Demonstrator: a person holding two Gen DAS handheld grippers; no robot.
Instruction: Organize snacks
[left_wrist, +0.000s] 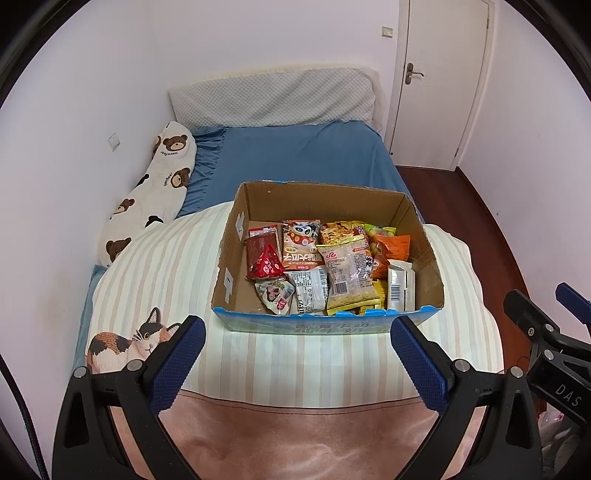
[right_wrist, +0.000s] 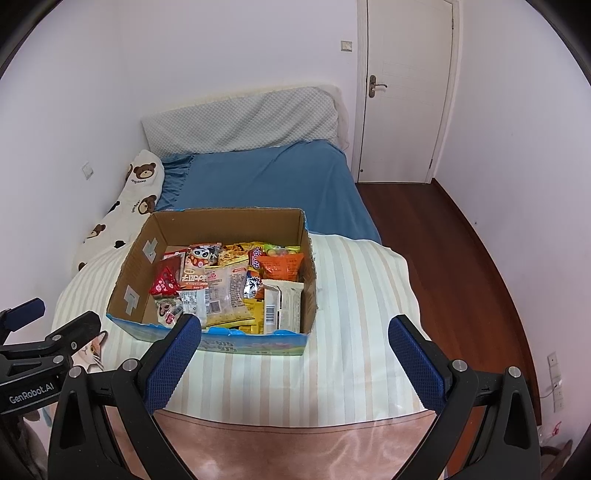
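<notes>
An open cardboard box (left_wrist: 421, 236) (right_wrist: 136, 266) stands on the striped quilt (left_wrist: 166, 273) (right_wrist: 354, 295) of a bed. Several snack packets fill it: a red triangular pack (left_wrist: 264, 263) (right_wrist: 165, 283), an orange panda pack (left_wrist: 300, 244) (right_wrist: 195, 267), a clear yellow-edged bag (left_wrist: 347, 275) (right_wrist: 227, 291), an orange bag (left_wrist: 391, 254) (right_wrist: 282, 266) and a white bar wrapper (left_wrist: 400, 284) (right_wrist: 282, 304). My left gripper (left_wrist: 297, 325) hangs open just in front of the box's near wall, holding nothing. My right gripper (right_wrist: 294, 325) is open too, near the box's front right corner.
A blue sheet (left_wrist: 303, 155) (right_wrist: 266, 181) covers the far half of the bed, with a grey pillow (left_wrist: 273, 96) at the head and a bear-print cushion (left_wrist: 155, 188) along the left wall. A white door (right_wrist: 402, 88) and wooden floor (right_wrist: 443, 251) lie to the right. A pink blanket (left_wrist: 295, 435) is nearest.
</notes>
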